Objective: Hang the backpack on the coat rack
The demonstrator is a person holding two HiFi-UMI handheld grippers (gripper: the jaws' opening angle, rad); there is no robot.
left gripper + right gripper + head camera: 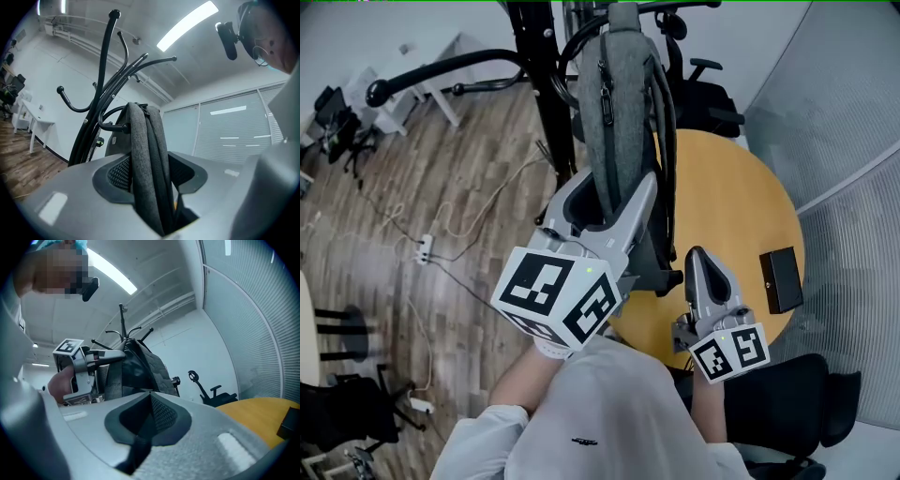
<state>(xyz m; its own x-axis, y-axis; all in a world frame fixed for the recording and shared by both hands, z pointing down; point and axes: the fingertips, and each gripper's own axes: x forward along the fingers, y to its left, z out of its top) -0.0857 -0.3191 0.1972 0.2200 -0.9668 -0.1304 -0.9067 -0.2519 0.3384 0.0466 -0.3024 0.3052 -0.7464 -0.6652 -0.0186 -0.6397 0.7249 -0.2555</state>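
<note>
Head view, left to right: plank floor (441,178) with a white power strip (424,248); black coat rack (551,112); grey backpack (619,122) hanging down beside the rack's pole, its lower part over the left edge of the round wooden table (736,187); left gripper (614,202), one jaw on either side of the backpack's lower part; right gripper (701,258), nearer and to the right, over the table and apart from the backpack; small black box (780,279) lying near the table's right edge; ribbed partition wall (848,131) at far right. The backpack's top runs to the far edge of this view, so its support is not seen here.

Left gripper view alone shows that support. The backpack's top sits at a low curved hook (108,125) of the rack, though which strap or loop bears on it cannot be made out. The jaws stand spread, with the backpack's grey edge and a black strap between them and a gap on the right side.

Right gripper view alone shows the right jaws pressed together, with nothing between them. Beyond them, left to right, are the left gripper's marker cube (69,347), the backpack, a black office chair (211,392) against the far wall, and the table. The backpack and rack block the view of the wall behind them.
</note>
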